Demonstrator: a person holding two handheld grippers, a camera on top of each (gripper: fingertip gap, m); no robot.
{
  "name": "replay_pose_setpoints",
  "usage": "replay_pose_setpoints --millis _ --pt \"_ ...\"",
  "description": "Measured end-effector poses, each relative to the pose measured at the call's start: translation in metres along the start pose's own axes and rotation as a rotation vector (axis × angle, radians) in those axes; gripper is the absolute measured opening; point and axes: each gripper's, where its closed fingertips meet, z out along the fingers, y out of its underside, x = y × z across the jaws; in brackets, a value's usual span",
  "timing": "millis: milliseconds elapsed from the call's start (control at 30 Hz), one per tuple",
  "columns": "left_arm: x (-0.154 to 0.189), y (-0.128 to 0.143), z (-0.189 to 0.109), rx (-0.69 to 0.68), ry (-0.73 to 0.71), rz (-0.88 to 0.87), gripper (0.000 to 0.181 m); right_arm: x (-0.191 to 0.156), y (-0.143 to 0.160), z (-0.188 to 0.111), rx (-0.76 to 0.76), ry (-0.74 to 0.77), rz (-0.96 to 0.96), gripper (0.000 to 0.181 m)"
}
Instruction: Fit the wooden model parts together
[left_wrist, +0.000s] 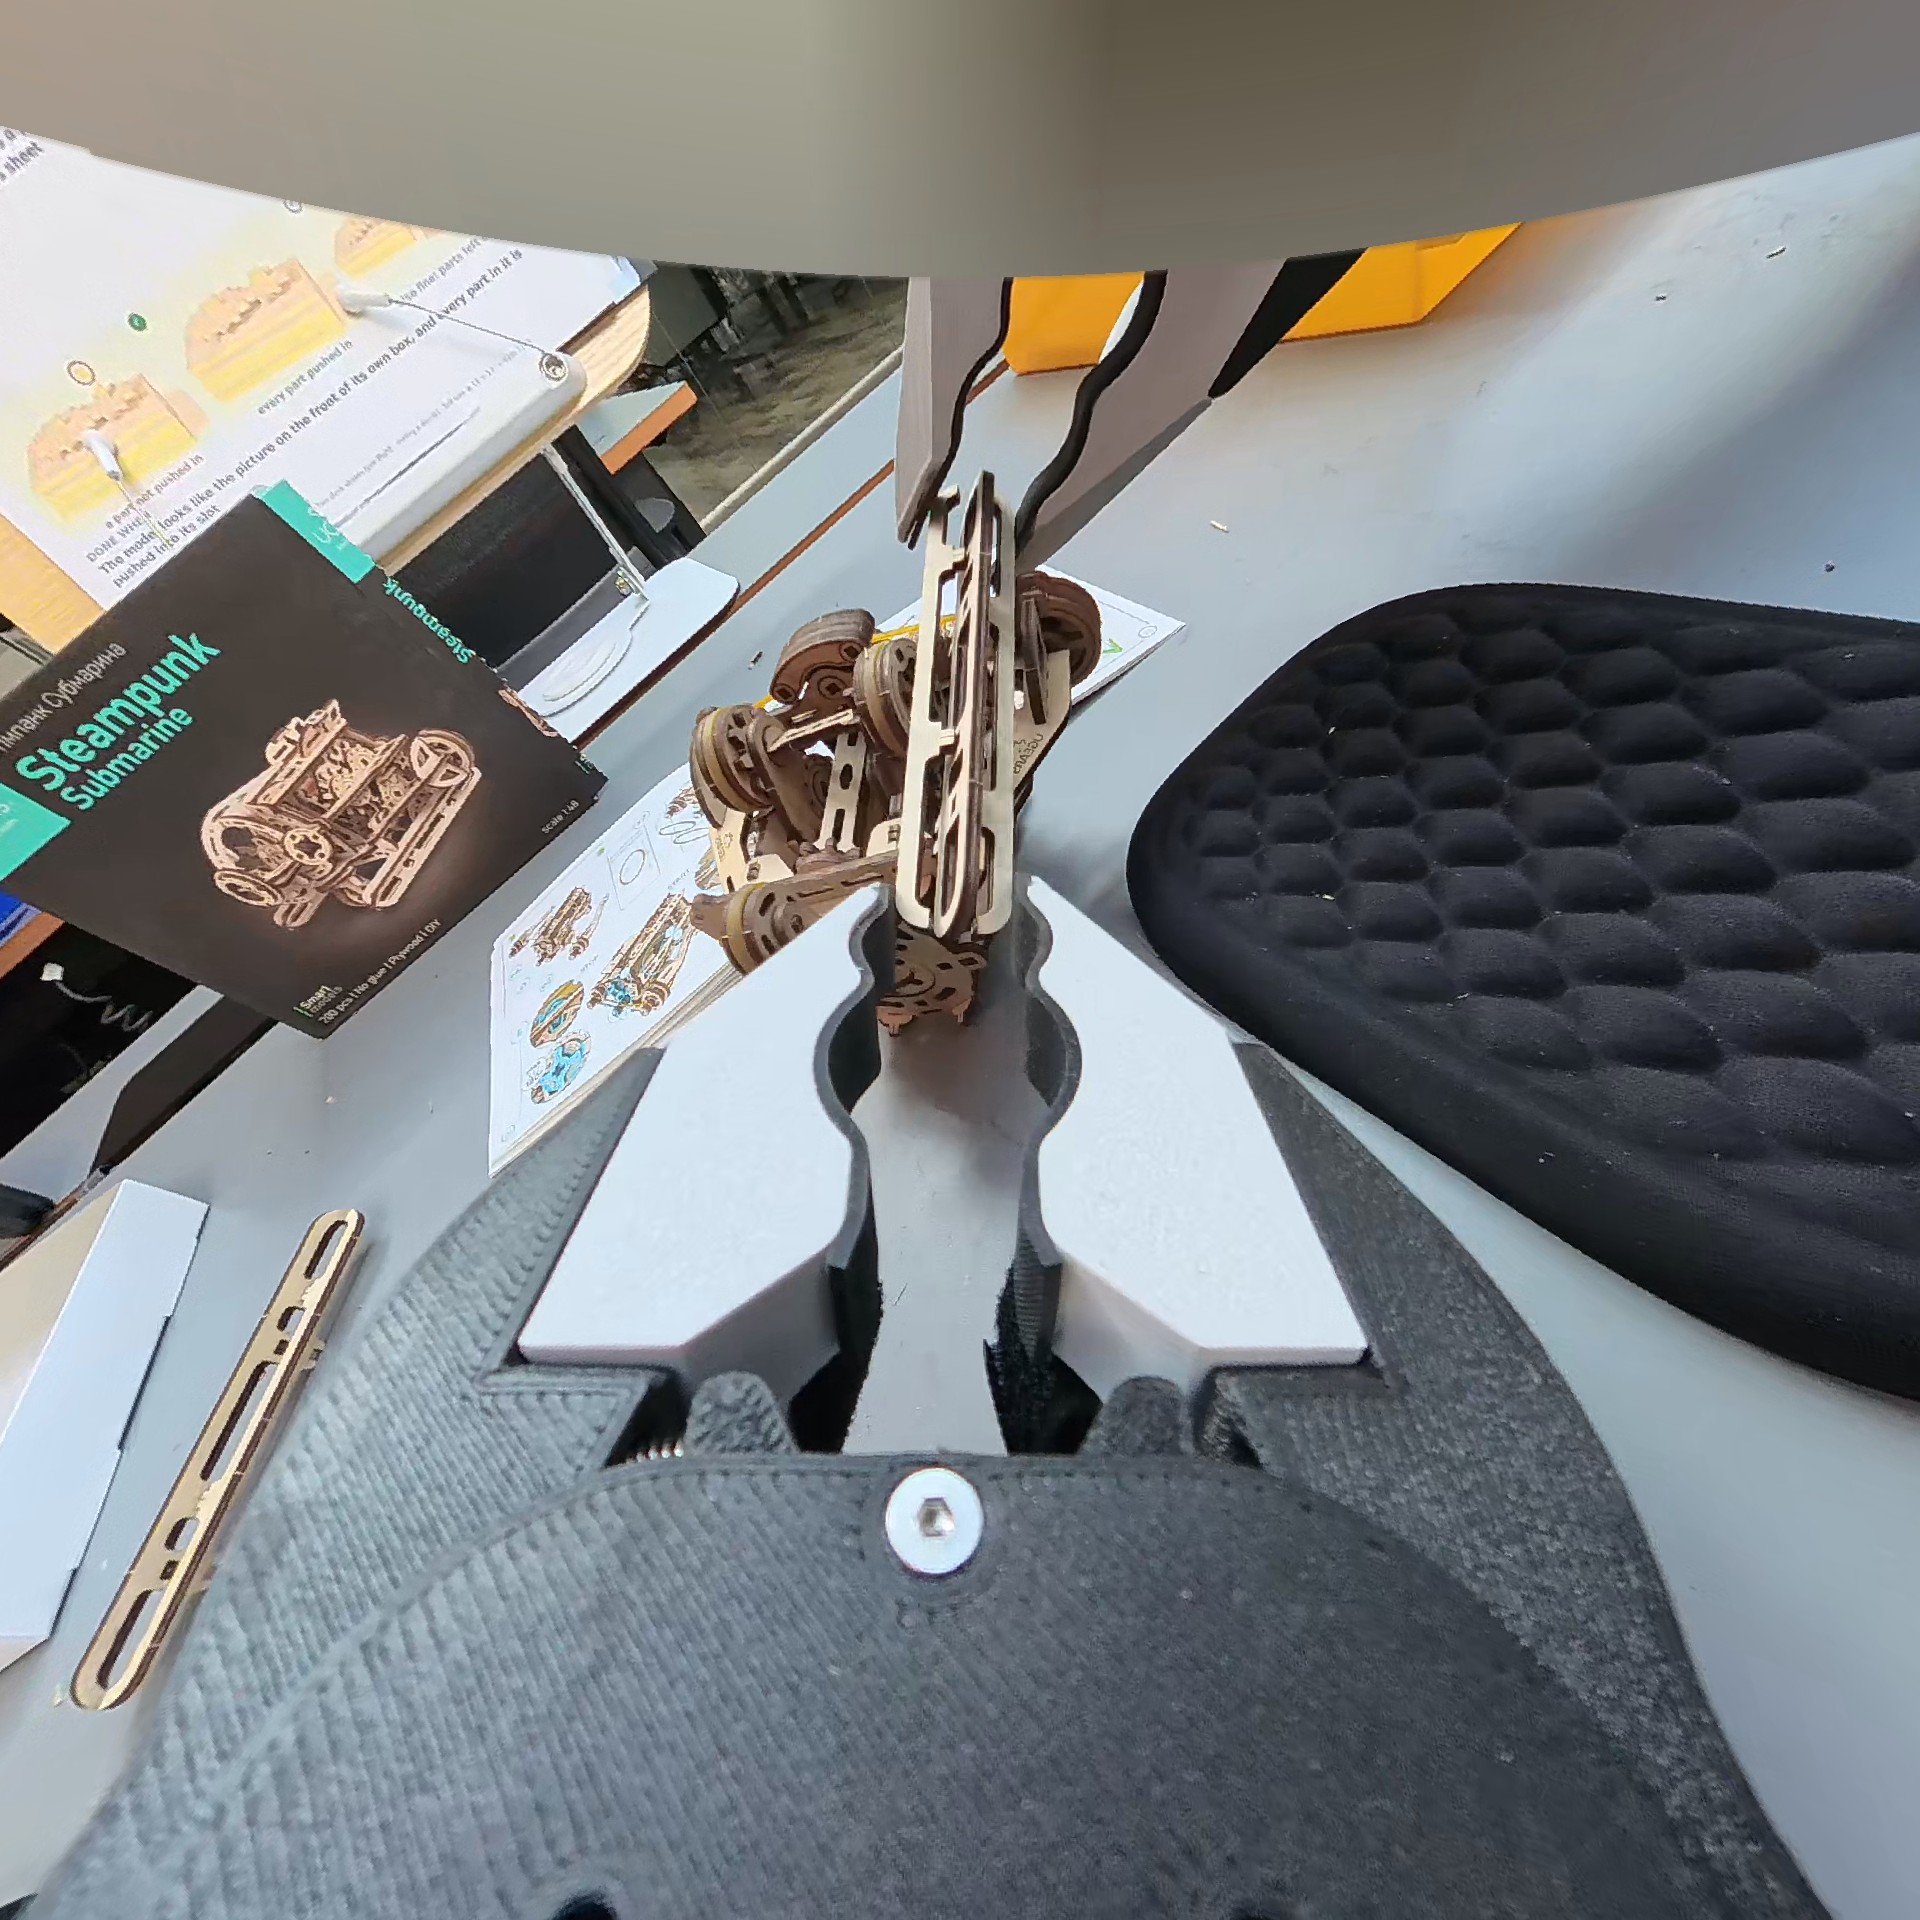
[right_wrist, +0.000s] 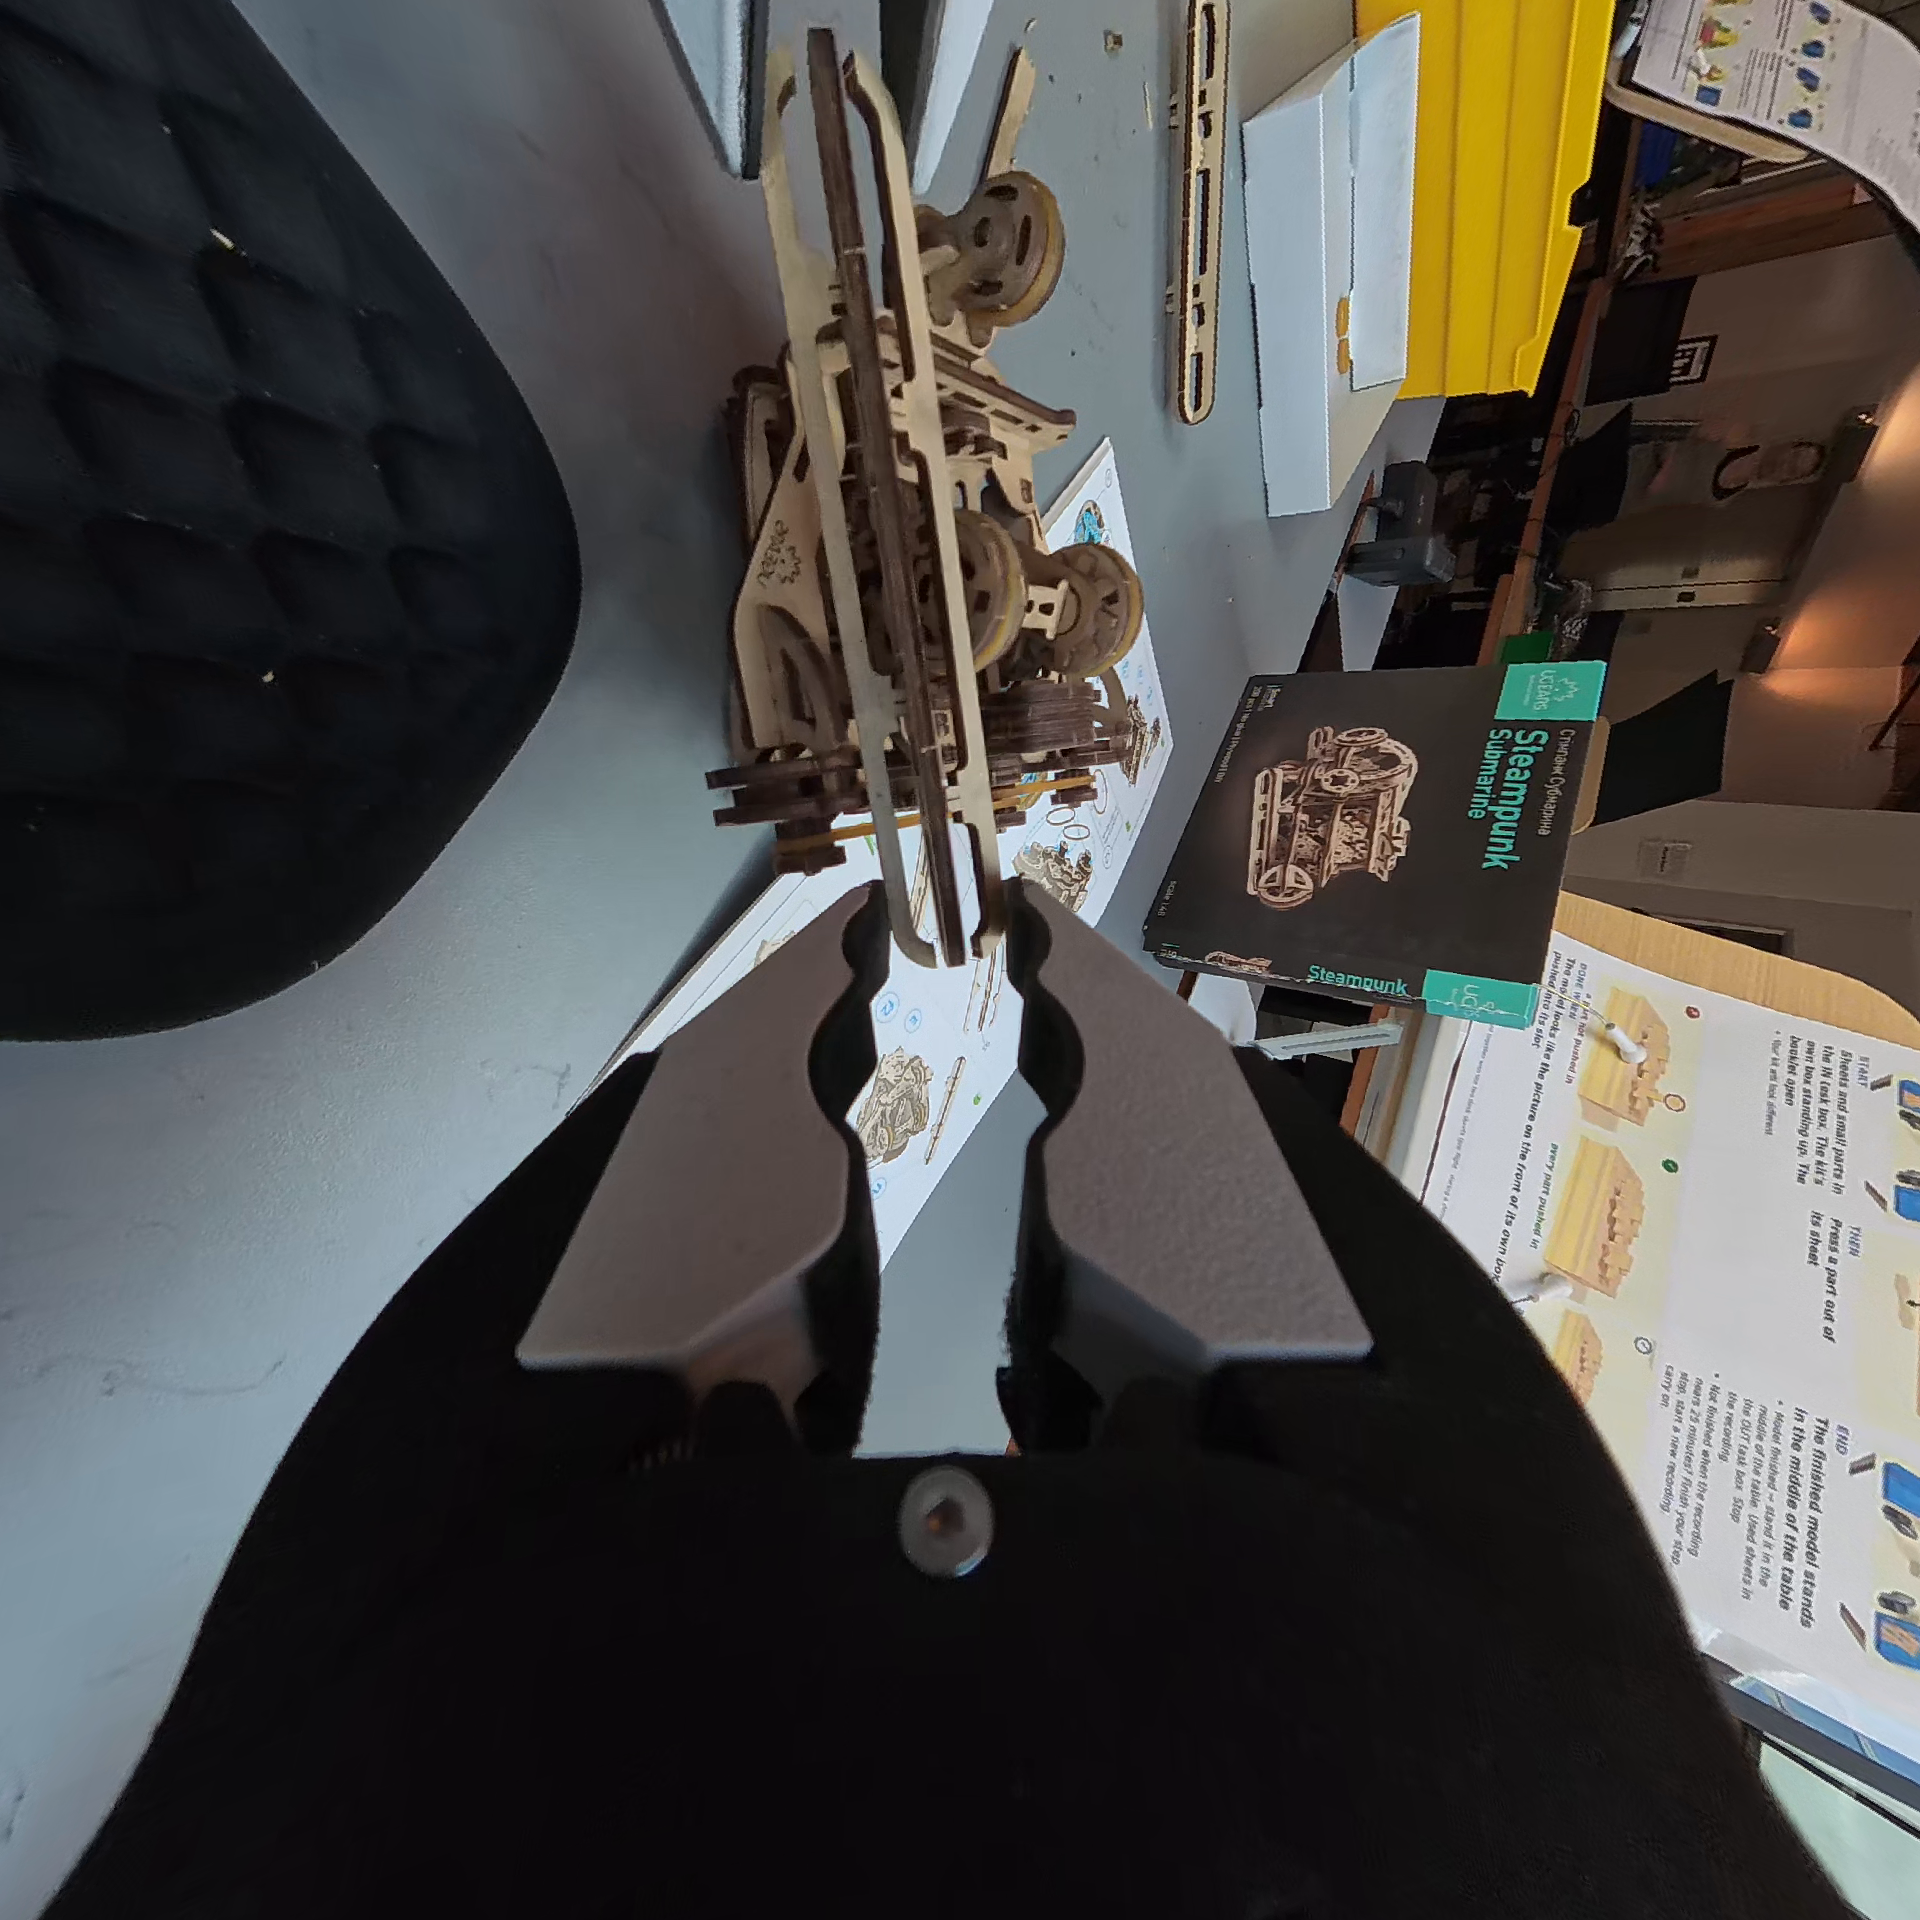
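The pale, laser-cut wooden model assembly (left_wrist: 883, 790), a cluster of wheels, slotted plates and gears, is held just above the grey surface (left_wrist: 1558, 416) between the two grippers. The left gripper (left_wrist: 951, 935), with white finger blocks on a black textured body, has its jaws pinching the near end of the model's long flat slotted frame. The right gripper (right_wrist: 940, 935), grey-fingered, reaches in from the far side, its jaws closed on the opposite end of that same frame; it also shows in the left wrist view (left_wrist: 966, 499). Beneath the model lies a white illustrated instruction booklet (left_wrist: 582, 987). To the right sits a black honeycomb-padded cushion (left_wrist: 1558, 935). To the left stands a black printed kit box (left_wrist: 281, 769), and near it a loose slotted wooden strip (left_wrist: 218, 1455) lies flat on the surface beside a white card (left_wrist: 94, 1382).
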Motion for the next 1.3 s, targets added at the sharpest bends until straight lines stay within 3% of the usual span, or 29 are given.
replay_pose_setpoints --millis 1300 --pt "-0.0008 0.0011 0.0014 0.009 0.012 -0.073 0.022 -0.0026 -0.0017 0.0003 0.004 -0.006 0.004 0.02"
